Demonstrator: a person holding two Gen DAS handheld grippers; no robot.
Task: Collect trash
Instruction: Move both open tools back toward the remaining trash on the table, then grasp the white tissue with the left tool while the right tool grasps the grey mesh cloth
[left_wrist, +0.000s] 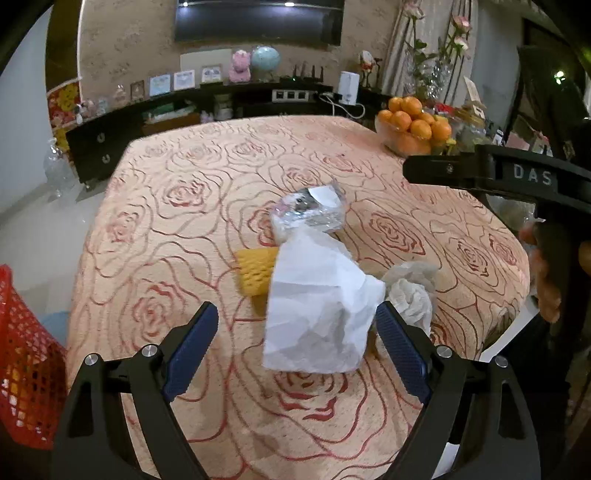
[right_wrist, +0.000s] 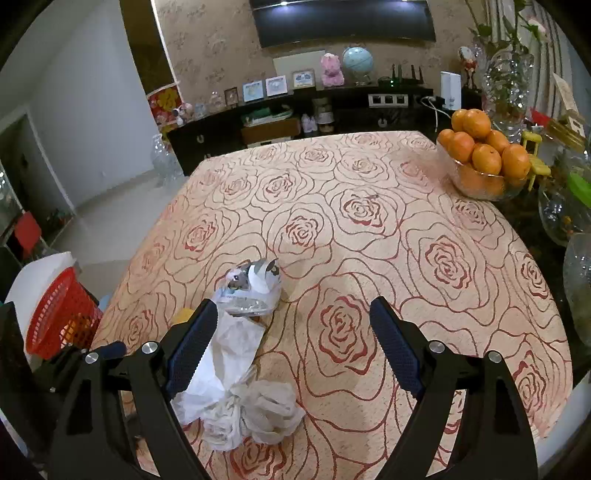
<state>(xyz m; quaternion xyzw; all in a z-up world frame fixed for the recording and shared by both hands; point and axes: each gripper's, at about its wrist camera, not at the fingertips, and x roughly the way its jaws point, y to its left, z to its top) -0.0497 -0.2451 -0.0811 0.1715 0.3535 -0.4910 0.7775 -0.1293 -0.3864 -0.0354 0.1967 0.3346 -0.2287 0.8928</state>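
Trash lies in a heap on the rose-patterned tablecloth (left_wrist: 192, 229). A crumpled white paper sheet (left_wrist: 317, 302) sits between the wide-apart pads of my left gripper (left_wrist: 295, 317), which is open and does not press on it. Behind the paper are a clear plastic wrapper (left_wrist: 308, 212), a yellow foam net (left_wrist: 255, 271) and a wadded grey-white tissue (left_wrist: 413, 291). My right gripper (right_wrist: 293, 308) is open over bare cloth. In its view the wrapper (right_wrist: 251, 291), the paper (right_wrist: 229, 354) and the tissue wad (right_wrist: 258, 410) lie by its left finger.
A red mesh basket (left_wrist: 26, 369) (right_wrist: 62, 314) stands beside the table's left edge. A glass bowl of oranges (left_wrist: 413, 129) (right_wrist: 484, 158) sits at the far right corner, with glass vases (right_wrist: 509, 88) beyond. A hand (left_wrist: 546, 266) shows at the right.
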